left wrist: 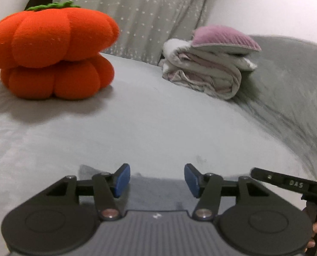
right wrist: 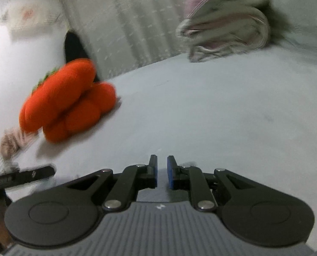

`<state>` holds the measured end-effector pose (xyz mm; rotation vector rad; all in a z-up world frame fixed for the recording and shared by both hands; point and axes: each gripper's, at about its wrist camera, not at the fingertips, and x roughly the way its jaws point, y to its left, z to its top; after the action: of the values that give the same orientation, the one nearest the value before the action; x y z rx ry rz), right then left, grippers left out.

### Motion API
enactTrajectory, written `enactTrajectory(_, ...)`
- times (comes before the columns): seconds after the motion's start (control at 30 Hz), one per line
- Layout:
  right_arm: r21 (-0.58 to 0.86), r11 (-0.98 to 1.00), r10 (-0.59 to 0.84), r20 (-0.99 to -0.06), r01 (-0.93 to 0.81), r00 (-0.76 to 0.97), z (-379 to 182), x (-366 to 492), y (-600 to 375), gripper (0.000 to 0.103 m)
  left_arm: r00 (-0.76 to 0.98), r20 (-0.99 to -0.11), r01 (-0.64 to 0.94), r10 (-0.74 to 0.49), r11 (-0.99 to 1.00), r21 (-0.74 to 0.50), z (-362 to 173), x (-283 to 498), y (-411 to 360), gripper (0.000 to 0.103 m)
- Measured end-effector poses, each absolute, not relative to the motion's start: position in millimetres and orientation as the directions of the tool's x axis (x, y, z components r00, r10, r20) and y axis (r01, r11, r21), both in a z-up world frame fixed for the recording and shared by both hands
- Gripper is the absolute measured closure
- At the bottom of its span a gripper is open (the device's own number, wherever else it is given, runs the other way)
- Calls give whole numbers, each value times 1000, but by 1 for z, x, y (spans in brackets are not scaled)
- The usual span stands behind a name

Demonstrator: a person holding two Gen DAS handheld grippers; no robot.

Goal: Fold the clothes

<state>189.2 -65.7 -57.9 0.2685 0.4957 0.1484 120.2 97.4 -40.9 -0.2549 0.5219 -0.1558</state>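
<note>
Two handheld grippers hover empty over a grey-sheeted bed (left wrist: 158, 115).
The left gripper (left wrist: 157, 180) has its blue-padded fingers wide apart; the right gripper (right wrist: 162, 171) shows a narrow gap, holding nothing. A folded pile of white and pink clothes (left wrist: 207, 68) sits at the bed's far edge, well apart from two stacked orange plush pumpkin cushions (left wrist: 51, 51).

One short marking can be made out: pale raised letters that look like "DAS" on a black bar (left wrist: 295, 184) at the right edge of the left wrist view, just right of the left gripper (left wrist: 157, 180). A small white logo mark on that gripper's grey body is too small to read.
</note>
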Motion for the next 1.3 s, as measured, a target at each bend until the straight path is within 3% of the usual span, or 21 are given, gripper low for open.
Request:
enactTrajectory(0.1, 165, 980, 175, -481, -107, 859, -70, 194, -43, 84, 849, -508, 53, -144, 980, -191, -51, 125, 88, 34)
enactTrajectory(0.2, 66, 992, 123, -516, -105, 847, -85, 202, -33, 69, 833, -550, 18, -62, 996, -86, -61, 129, 80, 30)
enactTrajectory(0.27, 62, 993, 116, -523, -98, 844, -91, 206, -35, 68, 836, -548, 22, -42, 999, -43, -63, 129, 74, 22)
enactTrajectory(0.4, 77, 993, 114, -526, -86, 843, -92, 209, -43, 64, 837, -546, 28, -15, 999, 17, -65, 127, 67, 19)
enactTrajectory(0.87, 137, 989, 124, -515, -62, 848, -94, 196, -64, 61, 834, -550, 45, -50, 999, -23, -64, 128, 78, 17)
enactTrajectory(1.03, 186, 982, 133, -515, -41, 847, -92, 193, -77, 62, 830, -558, 8, 14, 999, 36, -60, 123, 95, 12)
enactTrajectory(1.3, 184, 982, 74, -548, 34, 833, -75, 180, -69, 54, 815, -580, -41, 6, 998, -46, -40, 101, 125, 10)
